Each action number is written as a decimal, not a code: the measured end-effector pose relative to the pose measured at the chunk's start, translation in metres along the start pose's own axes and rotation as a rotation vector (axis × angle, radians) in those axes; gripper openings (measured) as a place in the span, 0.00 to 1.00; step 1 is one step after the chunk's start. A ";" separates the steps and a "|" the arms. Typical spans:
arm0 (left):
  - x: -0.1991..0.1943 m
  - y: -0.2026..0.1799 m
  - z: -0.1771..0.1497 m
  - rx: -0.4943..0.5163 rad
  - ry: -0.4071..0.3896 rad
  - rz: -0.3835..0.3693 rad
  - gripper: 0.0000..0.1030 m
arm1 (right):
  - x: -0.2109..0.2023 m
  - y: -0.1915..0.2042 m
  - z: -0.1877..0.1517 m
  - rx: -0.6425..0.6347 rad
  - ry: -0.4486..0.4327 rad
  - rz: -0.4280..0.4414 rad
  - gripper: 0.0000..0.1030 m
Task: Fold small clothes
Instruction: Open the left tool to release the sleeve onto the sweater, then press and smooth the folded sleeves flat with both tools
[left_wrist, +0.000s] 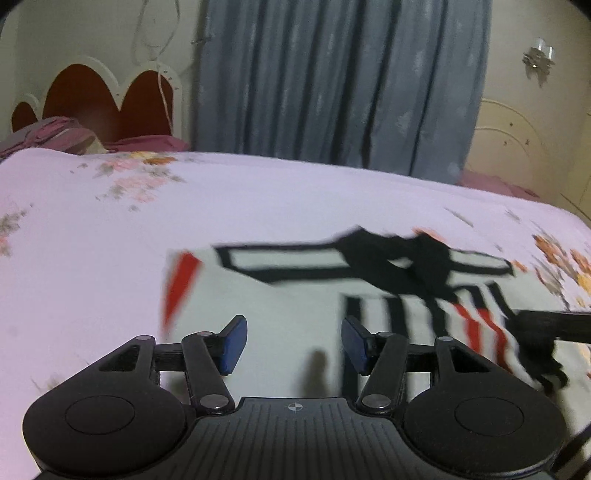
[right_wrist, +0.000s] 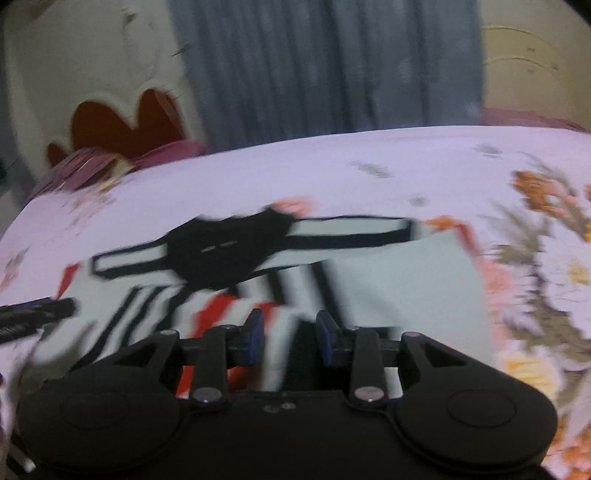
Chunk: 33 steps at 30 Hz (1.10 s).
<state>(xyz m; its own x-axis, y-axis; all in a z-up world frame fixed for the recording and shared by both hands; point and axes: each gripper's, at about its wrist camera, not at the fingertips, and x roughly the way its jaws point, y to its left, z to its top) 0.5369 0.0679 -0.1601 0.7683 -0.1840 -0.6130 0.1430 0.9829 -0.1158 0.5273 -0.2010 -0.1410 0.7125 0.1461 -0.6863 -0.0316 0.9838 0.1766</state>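
A small white garment (left_wrist: 295, 291) with black stripes, red patches and a black collar lies on the bed; it also shows in the right wrist view (right_wrist: 388, 280). My left gripper (left_wrist: 293, 341) is open just above the garment's plain white part, with nothing between its blue pads. My right gripper (right_wrist: 290, 338) is open over the garment's striped near edge, empty. The right gripper's black tip (left_wrist: 546, 325) shows at the right edge of the left wrist view. The left gripper's tip (right_wrist: 37, 314) shows at the left edge of the right wrist view. Both views are motion-blurred.
The bed (left_wrist: 110, 240) has a pale pink sheet with flower prints (right_wrist: 546, 258). A red and white headboard (left_wrist: 107, 99) with purple pillows (left_wrist: 55, 133) stands at the far left. Grey-blue curtains (left_wrist: 332, 81) hang behind the bed.
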 end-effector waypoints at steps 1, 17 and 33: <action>-0.001 -0.008 -0.005 0.011 0.000 0.005 0.54 | 0.003 0.011 -0.002 -0.024 0.007 0.020 0.30; -0.051 0.013 -0.055 0.049 -0.041 0.089 0.54 | -0.021 0.027 -0.033 -0.139 0.033 -0.012 0.35; -0.047 0.007 -0.074 0.121 0.017 0.146 0.54 | -0.015 0.009 -0.045 -0.116 0.076 -0.090 0.34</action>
<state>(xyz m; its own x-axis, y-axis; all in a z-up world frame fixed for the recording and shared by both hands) 0.4559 0.0830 -0.1897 0.7761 -0.0381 -0.6295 0.1053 0.9920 0.0697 0.4848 -0.1892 -0.1611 0.6610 0.0597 -0.7480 -0.0534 0.9980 0.0325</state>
